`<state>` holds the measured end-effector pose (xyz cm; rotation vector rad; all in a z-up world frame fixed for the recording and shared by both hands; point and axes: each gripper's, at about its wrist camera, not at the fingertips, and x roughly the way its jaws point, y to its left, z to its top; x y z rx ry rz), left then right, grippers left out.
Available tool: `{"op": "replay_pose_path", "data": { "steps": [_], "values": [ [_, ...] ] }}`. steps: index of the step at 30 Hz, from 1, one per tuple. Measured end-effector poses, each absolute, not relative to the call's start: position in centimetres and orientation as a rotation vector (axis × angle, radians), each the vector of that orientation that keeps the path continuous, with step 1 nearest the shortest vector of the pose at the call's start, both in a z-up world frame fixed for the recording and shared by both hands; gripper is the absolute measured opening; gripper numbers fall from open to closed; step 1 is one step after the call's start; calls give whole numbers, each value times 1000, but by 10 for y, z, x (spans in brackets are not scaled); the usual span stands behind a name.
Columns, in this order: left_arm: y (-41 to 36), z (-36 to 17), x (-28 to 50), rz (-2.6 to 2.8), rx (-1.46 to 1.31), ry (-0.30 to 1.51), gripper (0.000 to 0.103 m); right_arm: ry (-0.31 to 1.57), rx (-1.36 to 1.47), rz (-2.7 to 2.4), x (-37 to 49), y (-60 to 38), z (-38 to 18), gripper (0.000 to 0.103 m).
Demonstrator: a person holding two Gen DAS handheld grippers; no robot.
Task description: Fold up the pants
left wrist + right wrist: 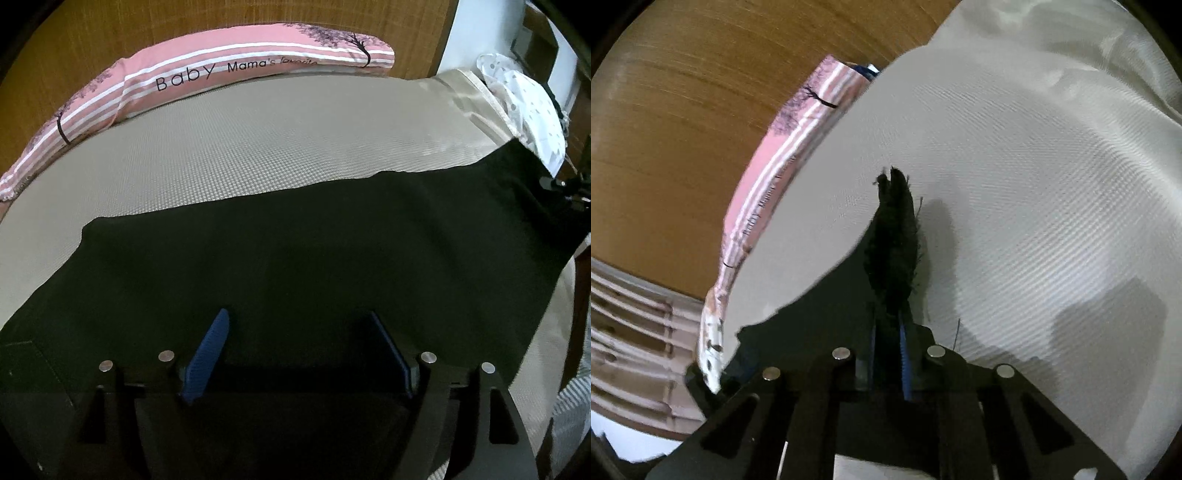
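Observation:
The black pants lie spread flat across the beige woven bed mat. My left gripper hovers just over the near part of the pants, its blue-padded jaws wide apart and empty. In the right wrist view my right gripper is shut on a frayed black corner of the pants and holds it lifted above the mat, the cloth trailing down to the left. The right gripper's black frame shows at the far right end of the pants in the left wrist view.
A pink striped pillow printed "Baby Mama's favorite" lies along the wooden headboard at the back. A white dotted cloth sits at the mat's right edge. The pillow and a slatted wooden frame show left in the right view.

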<state>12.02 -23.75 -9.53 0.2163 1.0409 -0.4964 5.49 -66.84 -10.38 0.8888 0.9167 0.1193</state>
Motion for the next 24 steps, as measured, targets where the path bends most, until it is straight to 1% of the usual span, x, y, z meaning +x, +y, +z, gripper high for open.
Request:
{"op": "replay_pose_path", "data": {
  "steps": [2,7,11,16,20,24],
  "values": [
    [-228,-91,123,-508,156,1065,77,909,887,115,55,-650,-87,11],
    [-177,-77,131,-458,-17,1099,77,894,874,180,65,-595,-48,10],
    [-130,-60,130,-414,-95,1063,77,898,857,271,85,-534,-20,10],
    [-69,-37,127,-367,-165,1003,77,932,826,440,113,-446,-5,10],
    [-28,-32,125,-331,-201,978,77,1000,780,521,133,-374,-18,10],
    [3,-41,125,-294,-239,989,77,1159,695,532,148,-300,-72,10]
  ]
}}
